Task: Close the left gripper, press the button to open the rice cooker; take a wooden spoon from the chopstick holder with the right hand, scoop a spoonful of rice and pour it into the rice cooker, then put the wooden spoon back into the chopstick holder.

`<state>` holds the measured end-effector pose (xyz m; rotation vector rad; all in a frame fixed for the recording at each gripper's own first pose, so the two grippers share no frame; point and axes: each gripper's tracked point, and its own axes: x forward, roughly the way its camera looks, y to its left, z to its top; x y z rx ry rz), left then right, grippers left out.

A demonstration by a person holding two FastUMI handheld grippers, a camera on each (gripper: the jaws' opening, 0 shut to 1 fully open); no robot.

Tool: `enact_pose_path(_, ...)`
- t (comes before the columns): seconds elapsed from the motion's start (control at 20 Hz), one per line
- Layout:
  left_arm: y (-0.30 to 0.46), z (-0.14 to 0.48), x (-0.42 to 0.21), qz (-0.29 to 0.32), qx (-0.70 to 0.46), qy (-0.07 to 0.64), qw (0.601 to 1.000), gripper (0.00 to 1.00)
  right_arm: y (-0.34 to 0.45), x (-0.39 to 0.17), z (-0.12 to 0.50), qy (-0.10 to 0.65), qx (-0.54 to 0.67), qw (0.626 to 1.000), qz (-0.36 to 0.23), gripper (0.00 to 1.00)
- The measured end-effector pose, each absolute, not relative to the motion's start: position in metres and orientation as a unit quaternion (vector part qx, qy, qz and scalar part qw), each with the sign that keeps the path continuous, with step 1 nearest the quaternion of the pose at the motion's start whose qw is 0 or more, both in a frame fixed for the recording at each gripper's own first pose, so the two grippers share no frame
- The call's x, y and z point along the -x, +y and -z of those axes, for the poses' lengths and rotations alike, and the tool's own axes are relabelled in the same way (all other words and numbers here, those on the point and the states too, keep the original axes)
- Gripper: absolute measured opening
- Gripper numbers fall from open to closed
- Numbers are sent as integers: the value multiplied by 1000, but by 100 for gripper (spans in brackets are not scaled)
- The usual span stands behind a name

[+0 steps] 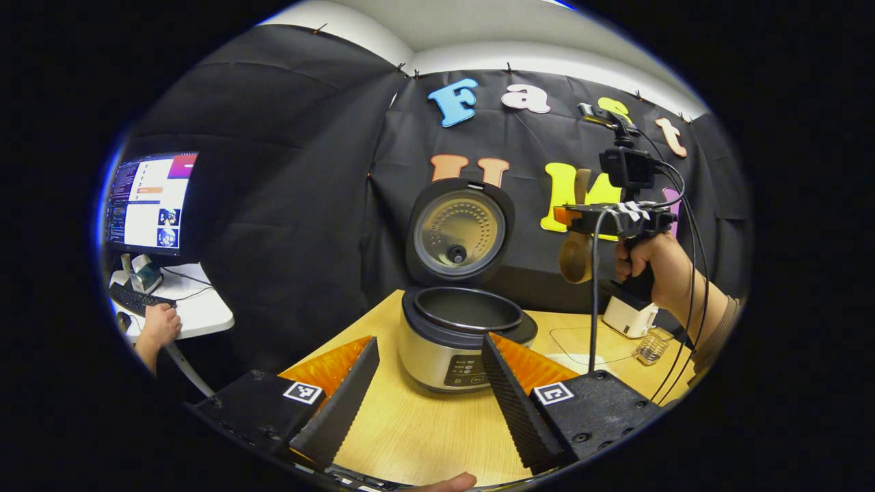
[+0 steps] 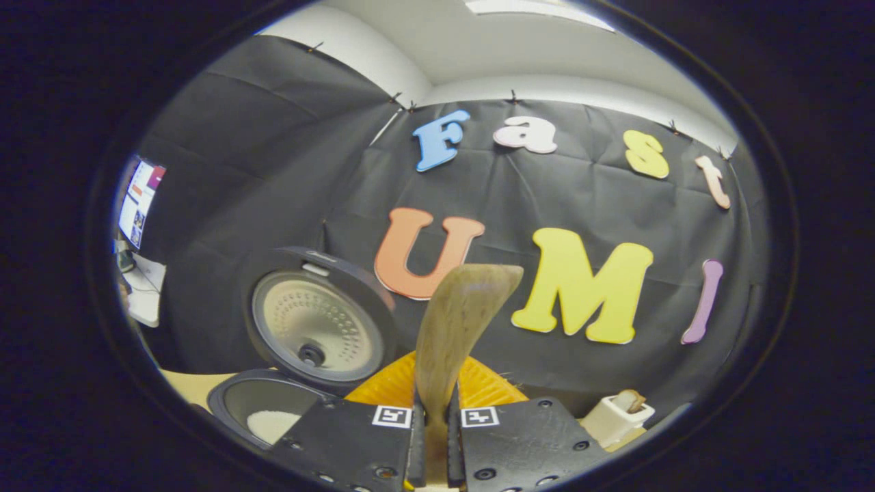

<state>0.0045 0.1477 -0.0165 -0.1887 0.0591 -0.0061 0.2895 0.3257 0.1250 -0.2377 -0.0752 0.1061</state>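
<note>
Right gripper view, bottom centre: right hand-held gripper (image 2: 433,437) clamped on pale wooden spoon (image 2: 456,328), bowl upright. Silver round rice cooker (image 2: 273,403) lower left, lid up, white rice inside; pouring judged done. Left: returning spoon to white chopstick holder (image 2: 615,417), lower right. Left gripper view: left hand-held gripper (image 1: 427,403) spread wide, empty, facing cooker on wooden worktop (image 1: 424,430). No brand legible.

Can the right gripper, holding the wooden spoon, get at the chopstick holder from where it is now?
Probably yes. The right gripper holds the wooden spoon raised above the table, and the chopstick holder sits just below and beside it with nothing visible between them.
</note>
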Motion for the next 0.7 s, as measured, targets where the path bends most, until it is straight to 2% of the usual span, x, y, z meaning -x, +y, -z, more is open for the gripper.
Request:
enact_pose_path(0.35, 124, 3, -2, 12, 71, 14, 997, 96, 177, -281, -131, -30, 95, 995, 31, 12)
enact_pose_path(0.4, 120, 3, -3, 11, 64, 15, 998, 96, 156, -282, -128, -28, 91, 995, 43, 10)
enact_pose_path(0.7, 102, 9, -9, 15, 35, 23, 999, 96, 37, -278, -92, 13, 58, 993, 98, 12)
